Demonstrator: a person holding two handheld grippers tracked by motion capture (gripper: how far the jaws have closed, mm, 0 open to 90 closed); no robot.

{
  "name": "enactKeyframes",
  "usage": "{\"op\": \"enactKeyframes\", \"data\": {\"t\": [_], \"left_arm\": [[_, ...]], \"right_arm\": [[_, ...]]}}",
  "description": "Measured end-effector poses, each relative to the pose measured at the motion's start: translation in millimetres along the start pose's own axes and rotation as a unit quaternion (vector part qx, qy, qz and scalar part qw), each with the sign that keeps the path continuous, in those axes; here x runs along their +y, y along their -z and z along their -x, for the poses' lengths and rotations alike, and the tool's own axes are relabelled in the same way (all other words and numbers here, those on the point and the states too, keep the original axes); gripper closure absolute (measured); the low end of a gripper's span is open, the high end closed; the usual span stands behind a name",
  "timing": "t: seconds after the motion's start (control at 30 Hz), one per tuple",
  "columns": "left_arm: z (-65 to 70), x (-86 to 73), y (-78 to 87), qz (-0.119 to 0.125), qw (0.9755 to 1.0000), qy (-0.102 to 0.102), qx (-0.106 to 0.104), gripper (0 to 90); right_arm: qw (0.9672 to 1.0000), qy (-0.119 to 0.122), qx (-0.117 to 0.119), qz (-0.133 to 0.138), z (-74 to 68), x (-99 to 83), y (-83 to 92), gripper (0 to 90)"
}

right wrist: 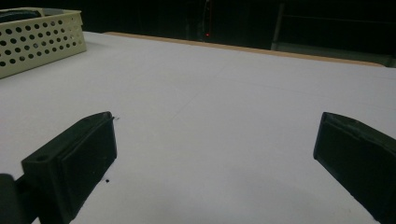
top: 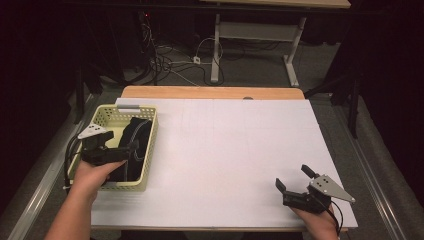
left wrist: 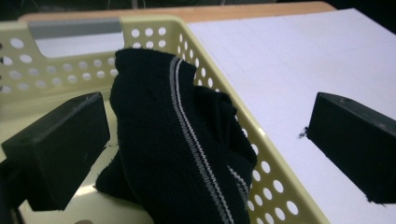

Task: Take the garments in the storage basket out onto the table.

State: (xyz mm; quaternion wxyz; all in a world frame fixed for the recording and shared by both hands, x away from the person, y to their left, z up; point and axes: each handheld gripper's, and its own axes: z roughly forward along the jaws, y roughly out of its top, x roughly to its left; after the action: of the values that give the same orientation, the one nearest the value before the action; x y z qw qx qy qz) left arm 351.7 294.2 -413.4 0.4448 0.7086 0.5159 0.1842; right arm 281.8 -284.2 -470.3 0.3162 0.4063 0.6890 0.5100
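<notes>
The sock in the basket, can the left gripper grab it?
Probably yes. The left gripper is open at the basket, with the sock between its jaws, but the basket wall runs between them too and may block closing.

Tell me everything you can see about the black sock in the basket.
The black sock is a dark knit with thin grey stripes running along it. It lies crumpled inside the pale yellow perforated basket, bunched against the wall nearest the table's middle. The left gripper straddles it and that wall, open, not clearly touching it.
</notes>
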Motion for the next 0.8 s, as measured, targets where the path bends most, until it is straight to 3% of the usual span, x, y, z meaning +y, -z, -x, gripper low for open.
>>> {"op": "enactKeyframes", "data": {"t": [0.27, 0.33, 0.43, 0.53, 0.63, 0.7, 0.73, 0.8], "left_arm": [[-4.1, 7.0, -12.7, -0.066, 0.9977, -0.001, 0.013, 0.0], [-5.9, 8.1, -16.5, -0.09, 0.9959, 0.011, 0.006, 0.0], [-4.2, 9.4, -21.1, -0.129, 0.9914, -0.007, 0.022, 0.0], [-4.2, 10.2, -23.5, -0.149, 0.9884, -0.002, 0.031, 0.0], [-3.0, 10.2, -28.1, -0.182, 0.9828, -0.002, 0.03, 0.0], [-3.4, 10.8, -30.6, -0.208, 0.9778, 0.006, 0.025, 0.0], [-3.4, 10.8, -32.2, -0.221, 0.9749, 0.005, 0.027, 0.0], [-4.1, 11.0, -36.2, -0.257, 0.9658, -0.002, 0.033, 0.0]], "right_arm": [[1.0, -0.003, -0.002, 0.001, 0.9, 0.0, 0.9, 0.3], [1.0, -0.004, -0.002, 0.0, 0.8, -0.1, 1.1, 0.2], [1.0, -0.004, -0.001, 0.0, 0.3, -0.1, 1.0, 0.2], [1.0, 0.001, 0.0, 0.0, -0.2, 0.0, 0.8, 0.3], [1.0, 0.0, 0.0, -0.001, -0.8, 0.0, 0.5, 0.2], [1.0, 0.001, 0.0, -0.001, -0.9, 0.1, 0.5, 0.3], [1.0, 0.001, 0.0, -0.001, -1.0, 0.1, 0.5, 0.3], [1.0, 0.002, 0.001, -0.001, -1.2, 0.1, 0.2, 0.3]]}}
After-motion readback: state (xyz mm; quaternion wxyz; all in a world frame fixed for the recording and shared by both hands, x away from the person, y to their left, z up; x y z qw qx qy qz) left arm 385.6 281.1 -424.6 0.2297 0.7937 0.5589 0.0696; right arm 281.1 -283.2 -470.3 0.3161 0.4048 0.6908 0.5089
